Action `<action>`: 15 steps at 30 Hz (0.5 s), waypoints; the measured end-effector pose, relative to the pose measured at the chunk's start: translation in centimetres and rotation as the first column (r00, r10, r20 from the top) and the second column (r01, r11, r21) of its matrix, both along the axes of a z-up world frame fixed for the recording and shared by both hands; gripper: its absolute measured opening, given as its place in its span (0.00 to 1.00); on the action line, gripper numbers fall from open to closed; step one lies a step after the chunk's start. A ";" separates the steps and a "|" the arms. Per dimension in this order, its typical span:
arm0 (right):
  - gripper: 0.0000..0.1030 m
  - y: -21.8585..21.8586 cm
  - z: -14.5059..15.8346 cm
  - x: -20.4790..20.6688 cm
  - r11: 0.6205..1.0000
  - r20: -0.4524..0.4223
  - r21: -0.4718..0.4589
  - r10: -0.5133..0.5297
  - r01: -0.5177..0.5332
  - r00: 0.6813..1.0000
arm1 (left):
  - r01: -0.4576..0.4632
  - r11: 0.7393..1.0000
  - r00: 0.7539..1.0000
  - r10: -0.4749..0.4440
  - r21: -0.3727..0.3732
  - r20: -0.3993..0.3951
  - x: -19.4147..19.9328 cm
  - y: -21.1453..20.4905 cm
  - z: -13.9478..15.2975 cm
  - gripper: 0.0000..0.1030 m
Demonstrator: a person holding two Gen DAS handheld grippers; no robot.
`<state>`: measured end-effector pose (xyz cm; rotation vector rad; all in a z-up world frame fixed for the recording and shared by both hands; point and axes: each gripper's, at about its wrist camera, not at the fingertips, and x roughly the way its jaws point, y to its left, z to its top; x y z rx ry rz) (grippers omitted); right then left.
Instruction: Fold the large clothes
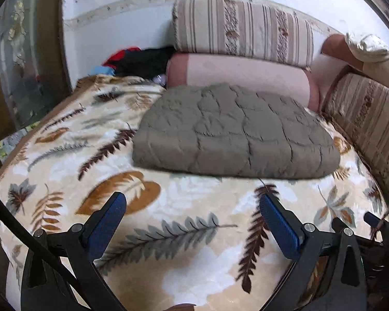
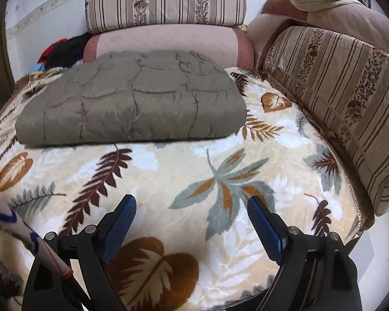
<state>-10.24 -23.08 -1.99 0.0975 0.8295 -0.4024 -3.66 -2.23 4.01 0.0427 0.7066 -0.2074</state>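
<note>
A grey-brown quilted garment [image 1: 236, 132] lies folded into a thick rectangle on the leaf-patterned blanket [image 1: 184, 207], up against a pink bolster. The right wrist view shows the same folded garment [image 2: 132, 101] at the upper left. My left gripper [image 1: 193, 202] hovers over the blanket in front of the garment's near edge, open, with nothing between its blue pads. My right gripper [image 2: 192, 206] also stands open over the blanket [image 2: 168, 176], a short way back from the garment, and holds nothing.
A pink bolster [image 1: 246, 75] and a striped cushion [image 1: 243, 31] are stacked behind the garment. Another striped cushion [image 2: 337, 98] lines the right side. Dark and red clothes [image 1: 140, 59] lie in the back left corner. A white sleeve [image 2: 18, 233] crosses the lower left.
</note>
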 end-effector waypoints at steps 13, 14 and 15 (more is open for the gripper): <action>0.88 0.0 -2.0 1.0 0.999 -0.095 -0.033 -0.001 -0.002 0.995 | 0.037 0.999 0.995 -0.036 0.012 -0.094 0.4 -1.6 -2.4 0.99; 0.88 -0.1 -2.1 1.1 0.999 -0.102 -0.036 -0.002 -0.001 0.995 | 0.034 0.999 0.995 -0.033 0.013 -0.098 0.4 -1.6 -2.5 0.99; 0.88 -0.1 -2.2 1.1 0.999 -0.108 -0.038 -0.003 -0.001 0.994 | 0.033 0.999 0.994 -0.031 0.014 -0.102 0.5 -1.6 -2.6 0.99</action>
